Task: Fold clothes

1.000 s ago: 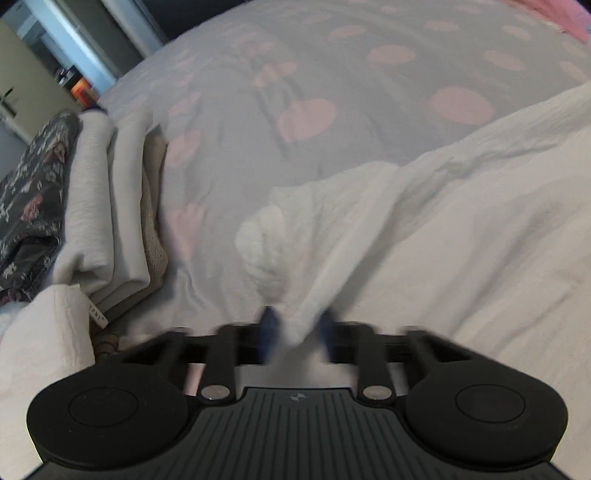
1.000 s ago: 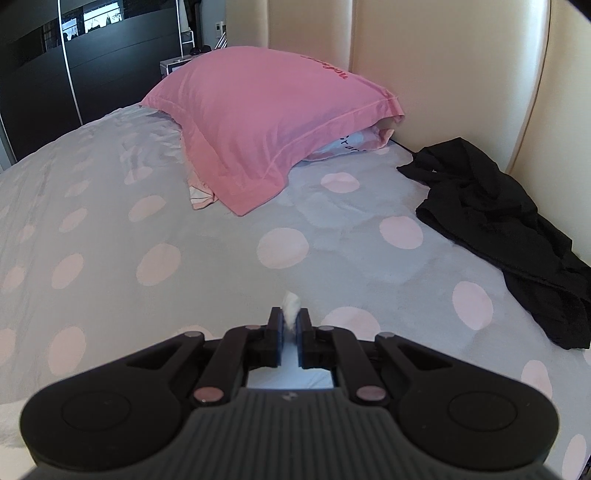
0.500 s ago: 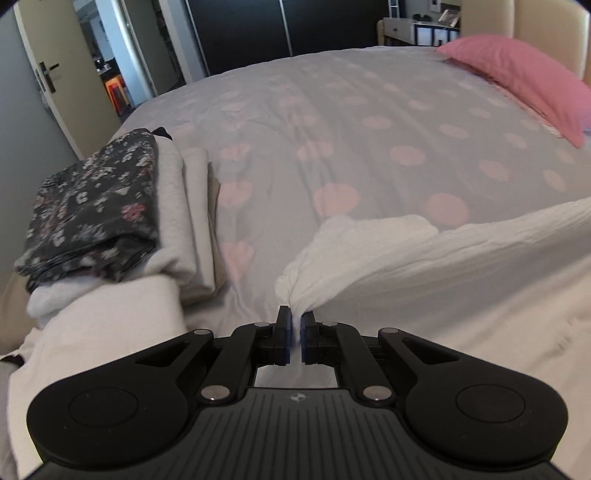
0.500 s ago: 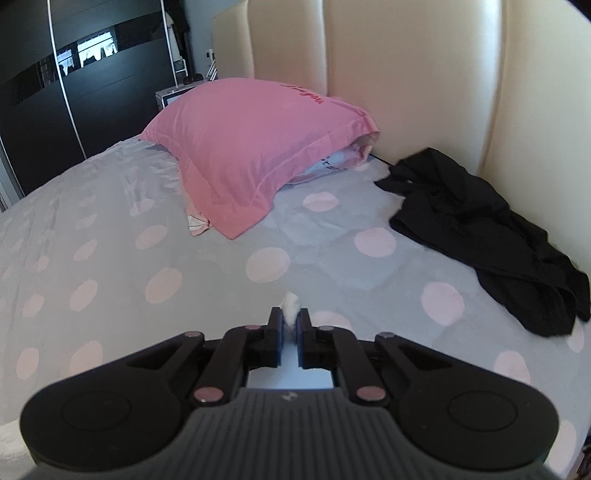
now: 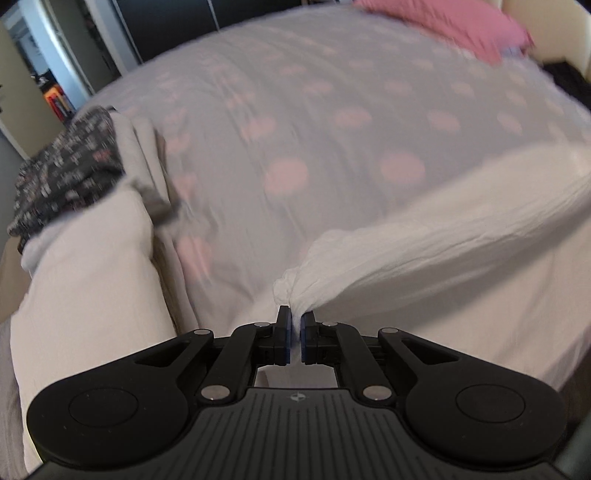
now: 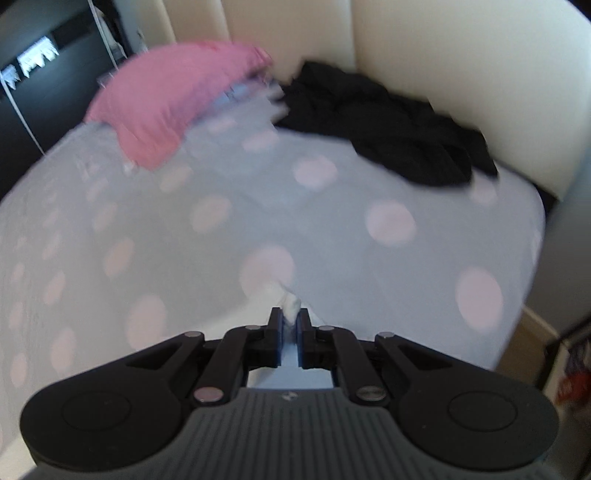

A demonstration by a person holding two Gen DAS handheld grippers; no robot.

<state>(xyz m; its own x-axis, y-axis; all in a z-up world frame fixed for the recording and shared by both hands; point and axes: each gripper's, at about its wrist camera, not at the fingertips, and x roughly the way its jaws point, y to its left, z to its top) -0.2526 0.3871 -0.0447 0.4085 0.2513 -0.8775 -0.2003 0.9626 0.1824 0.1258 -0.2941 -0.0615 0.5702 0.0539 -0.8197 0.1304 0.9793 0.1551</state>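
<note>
1. Left wrist view: the left gripper (image 5: 295,320) pinches a gathered corner of the white garment (image 5: 424,243), which stretches toward 2 o'clock above the spotted bedspread (image 5: 295,122). A stack of folded clothes (image 5: 92,192) lies at 9 o'clock, and a pink pillow (image 5: 443,22) at 1 o'clock.
2. Right wrist view: the right gripper (image 6: 290,325) is clamped on a small tuft of white garment (image 6: 290,304). A black garment (image 6: 388,129) lies crumpled at 1 o'clock beside the cream headboard (image 6: 443,62), with the pink pillow (image 6: 170,99) at 11 o'clock.

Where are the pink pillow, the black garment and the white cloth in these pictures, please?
pink pillow (image 6: 166,99), right wrist view, middle of its top face.
black garment (image 6: 391,129), right wrist view, centre of the crumpled heap.
white cloth (image 5: 424,240), left wrist view, the stretched fold leading to the left claw.
</note>
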